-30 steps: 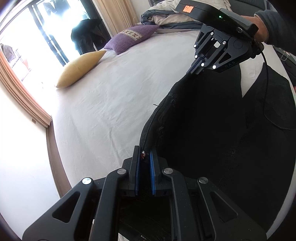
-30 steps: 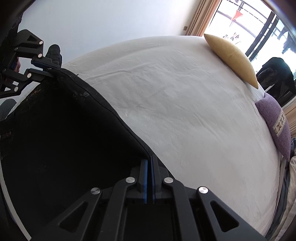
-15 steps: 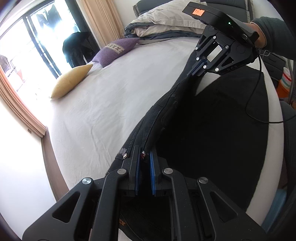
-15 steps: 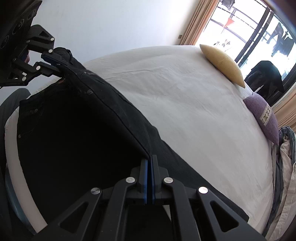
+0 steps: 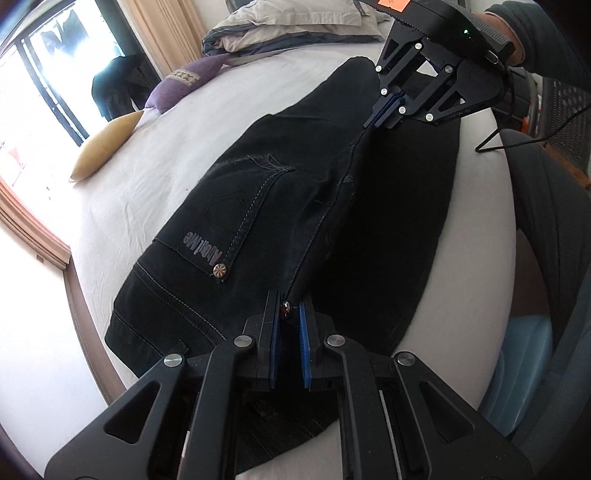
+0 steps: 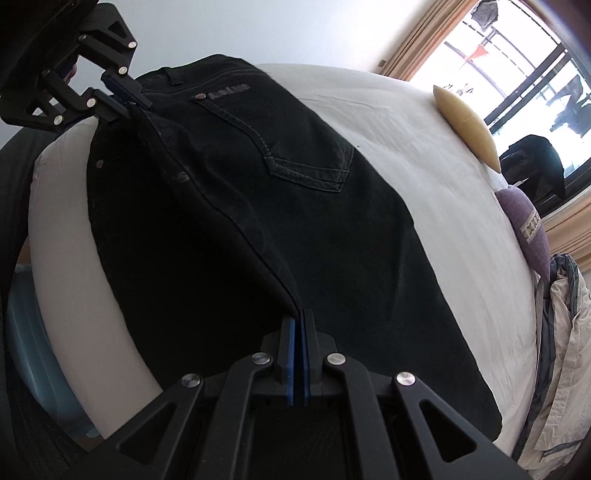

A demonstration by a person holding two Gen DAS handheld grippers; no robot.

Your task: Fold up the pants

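A wide bed covered in a white sheet fills both views, and across its near side stretches the pair of black denim pants, one half draped over the other along a raised lengthwise ridge, back pocket with pale stitching facing up. Near the window side of the bed lie a mustard-yellow oblong cushion and, just beyond it, a purple cushion with a patterned band; a rumpled grey and beige duvet is heaped at the far end of the bed. A dark garment hangs by the bright window, with tan curtains beside the glass. Down at the waistband end, the left gripper has its blue-padded fingers clamped on the fabric edge right at a small red rivet, a narrow gap between the pads filled by denim. Further along the leg, the right gripper pinches the same ridge, its blue-padded fingers pressed tight together on the fold. In the left wrist view the right gripper holds the cloth lifted off the sheet; in the right wrist view the left gripper does the same at the waist. A metal button glints beside the pocket's grey logo patch.
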